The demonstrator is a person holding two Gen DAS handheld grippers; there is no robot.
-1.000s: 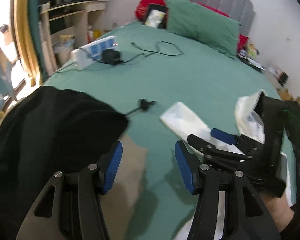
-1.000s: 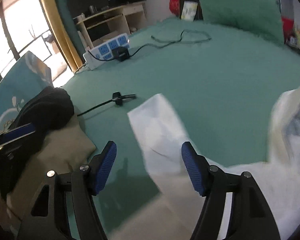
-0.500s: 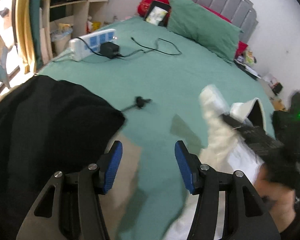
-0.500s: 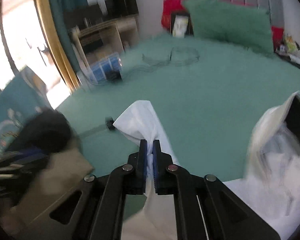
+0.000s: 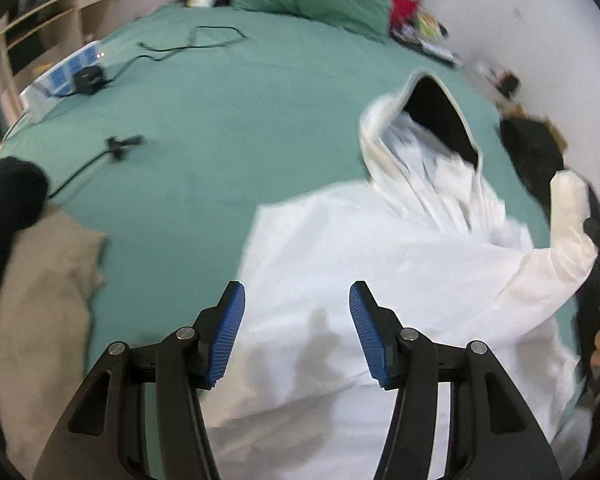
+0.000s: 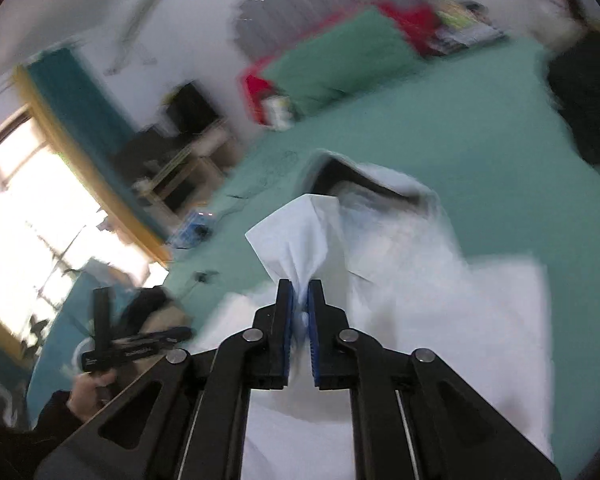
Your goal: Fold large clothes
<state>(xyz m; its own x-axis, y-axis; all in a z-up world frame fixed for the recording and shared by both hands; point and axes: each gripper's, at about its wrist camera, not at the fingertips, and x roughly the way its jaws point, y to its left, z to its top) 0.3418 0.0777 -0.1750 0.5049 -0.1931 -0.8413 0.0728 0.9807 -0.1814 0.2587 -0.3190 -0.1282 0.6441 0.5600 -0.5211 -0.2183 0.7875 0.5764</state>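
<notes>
Early yet: white hooded garment [image 5: 340,248] spread unfolded on bed [image 5: 228,128]; right gripper [image 6: 299,312] jaws clamped on sleeve [image 6: 296,240], left gripper [image 5: 297,334] jaws apart, empty.

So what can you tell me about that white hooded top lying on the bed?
The white hooded top looks like thin, crinkly fabric. It lies spread across the green bedsheet with its hood open and dark inside, pointing toward the pillow end. One sleeve is lifted off the sheet, its cuff bunched and pinched in the right gripper. The left gripper hangs open above the body of the top, not touching it. A beige cloth lies apart to one side.
</notes>
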